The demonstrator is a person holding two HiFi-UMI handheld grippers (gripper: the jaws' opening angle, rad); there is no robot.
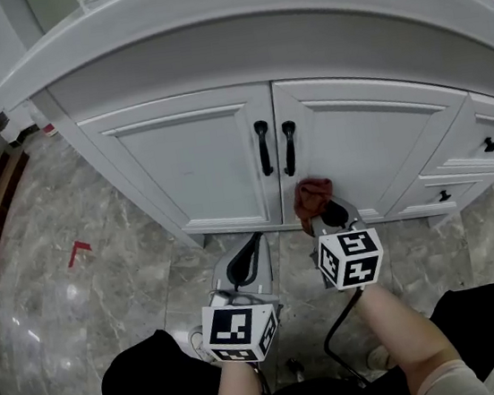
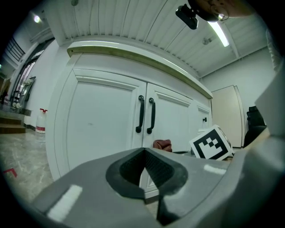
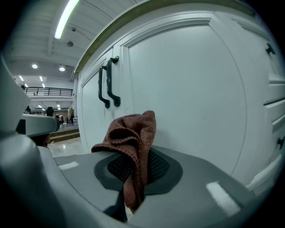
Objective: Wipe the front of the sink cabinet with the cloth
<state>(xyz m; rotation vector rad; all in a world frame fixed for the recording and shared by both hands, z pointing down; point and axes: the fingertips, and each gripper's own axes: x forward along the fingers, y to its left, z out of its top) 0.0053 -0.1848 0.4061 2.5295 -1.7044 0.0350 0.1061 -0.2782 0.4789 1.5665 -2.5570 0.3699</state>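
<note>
White panelled cabinet (image 1: 198, 167) doors with slim black handles (image 1: 264, 148) rise from a glossy grey marbled floor (image 1: 106, 292). The nubbly red-brown cloth (image 1: 313, 198) is pinched in the closed right gripper (image 1: 326, 218), bunched above its tips, close against the right door. The left gripper (image 1: 248, 260), jaws together and empty, sits lower, facing the doors.

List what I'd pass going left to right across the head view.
Red floor mark → left gripper → left door handle → right door handle → right gripper holding the cloth → lower drawer knob → upper drawer knob.
</note>
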